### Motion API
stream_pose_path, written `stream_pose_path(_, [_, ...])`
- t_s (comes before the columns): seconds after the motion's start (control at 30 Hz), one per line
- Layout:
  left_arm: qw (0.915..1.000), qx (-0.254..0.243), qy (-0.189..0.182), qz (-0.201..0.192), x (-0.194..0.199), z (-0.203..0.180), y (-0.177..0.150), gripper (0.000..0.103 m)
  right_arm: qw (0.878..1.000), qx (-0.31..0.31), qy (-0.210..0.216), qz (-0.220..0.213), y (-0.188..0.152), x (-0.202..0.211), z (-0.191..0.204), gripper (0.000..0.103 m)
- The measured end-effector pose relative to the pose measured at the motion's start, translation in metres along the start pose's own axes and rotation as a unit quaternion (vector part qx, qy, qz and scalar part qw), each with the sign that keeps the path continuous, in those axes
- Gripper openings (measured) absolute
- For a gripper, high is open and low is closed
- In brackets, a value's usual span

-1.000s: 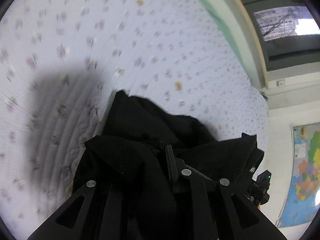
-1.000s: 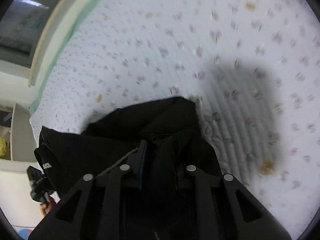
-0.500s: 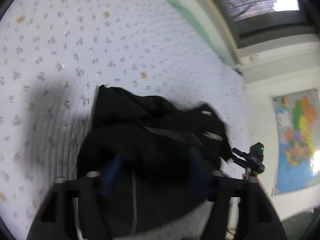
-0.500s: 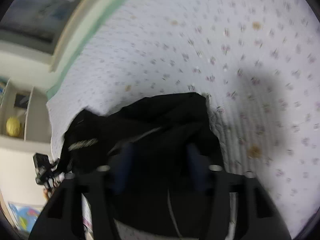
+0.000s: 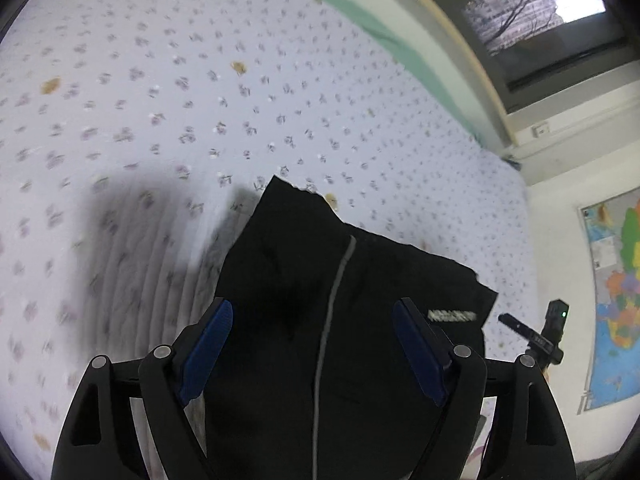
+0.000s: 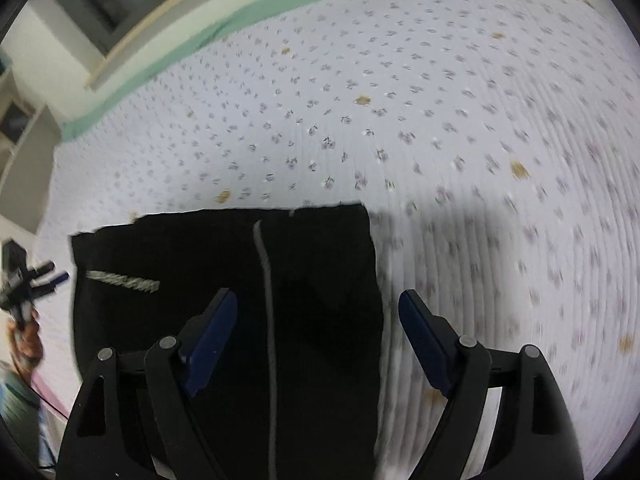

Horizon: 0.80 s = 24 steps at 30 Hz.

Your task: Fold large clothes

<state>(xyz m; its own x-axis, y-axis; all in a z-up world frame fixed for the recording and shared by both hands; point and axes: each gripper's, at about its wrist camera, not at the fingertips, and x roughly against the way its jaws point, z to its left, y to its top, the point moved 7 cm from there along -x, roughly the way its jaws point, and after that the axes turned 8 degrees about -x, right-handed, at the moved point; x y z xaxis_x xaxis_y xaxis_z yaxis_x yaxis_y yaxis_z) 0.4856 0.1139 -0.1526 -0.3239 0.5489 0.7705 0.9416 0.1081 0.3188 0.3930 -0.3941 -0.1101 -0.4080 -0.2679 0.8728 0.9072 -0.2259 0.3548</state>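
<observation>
Left wrist view had the left gripper [image 5: 312,354] spread wide, both blue pads clear of fabric, holding nothing. Right gripper [image 6: 318,344] was the same: jaws apart, empty. Black garment [image 5: 340,292] lay flat on the floral bedsheet [image 5: 200,100], directly below and ahead of both tools.

Key relation: the garment's long axis ran away from the tools, along the grey drawstring [image 6: 266,300], which sat near the centreline between the right gripper's pads. In the right view the garment's right edge fell just inside the right pad; the far edge was straight and square. In the left view the far left corner pointed away and the logo strip [image 5: 451,315] sat toward the right side. Neither gripper was clearly nearer; both hovered over the near end.

Hidden: the near edge of the garment was cut off behind the gripper bodies in both views, so how many layers were stacked couldn't be told. Sheet was motion-blurred at the frame edges. Logo text was unreadable.
</observation>
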Motion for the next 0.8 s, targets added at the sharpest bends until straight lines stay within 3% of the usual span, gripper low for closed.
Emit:
stream_pose_path(0.17, [0.9983,0.007,0.030,0.049,-0.042,0.024,0.012,0.083,1.000,0.003,0.006,0.029,0.015,-0.049,-0.015,0.085])
stream_pose_path(0.27, [0.9982,0.017,0.012,0.056,-0.058,0.030,0.013,0.083,0.998,-0.023,0.041,0.052,0.017,-0.069,-0.018,0.085])
stream_pose_path(0.3, [0.9982,0.020,0.008,0.056,-0.061,0.030,0.013,0.082,0.997,-0.025,0.050,0.050,0.016,-0.071,-0.016,0.082])
stream_pose_path(0.33, [0.9986,0.019,0.009,0.048,-0.060,0.029,0.015,0.081,0.998,-0.017,0.049,0.038,0.016,-0.069,-0.013,0.062])
stream_pose_path(0.37, [0.9994,0.011,0.017,0.027,-0.054,0.026,0.018,0.070,0.999,0.000,0.036,0.020,0.015,-0.063,-0.008,0.043])
stream_pose_path(0.4, [0.9996,0.004,0.024,0.014,-0.049,0.023,0.021,0.048,1.000,0.012,0.017,0.007,0.013,-0.057,-0.006,0.034])
stream_pose_path(0.47, [0.9996,-0.002,0.027,0.004,-0.036,0.018,0.019,0.022,0.999,0.031,0.001,-0.024,0.010,-0.037,0.003,0.025])
stream_pose_path(0.5, [0.9997,-0.009,0.021,-0.008,-0.028,0.012,0.018,0.016,0.999,0.035,-0.002,-0.037,0.009,-0.027,0.006,0.023])
stream_pose_path(0.7, [0.9947,-0.048,0.009,-0.091,0.033,-0.038,0.034,0.011,0.989,0.058,-0.049,-0.124,0.029,0.048,0.030,0.018])
stream_pose_path(0.8, [0.9910,-0.050,0.017,-0.123,0.045,-0.049,0.057,0.011,0.985,0.071,-0.076,-0.138,0.045,0.051,0.039,0.018])
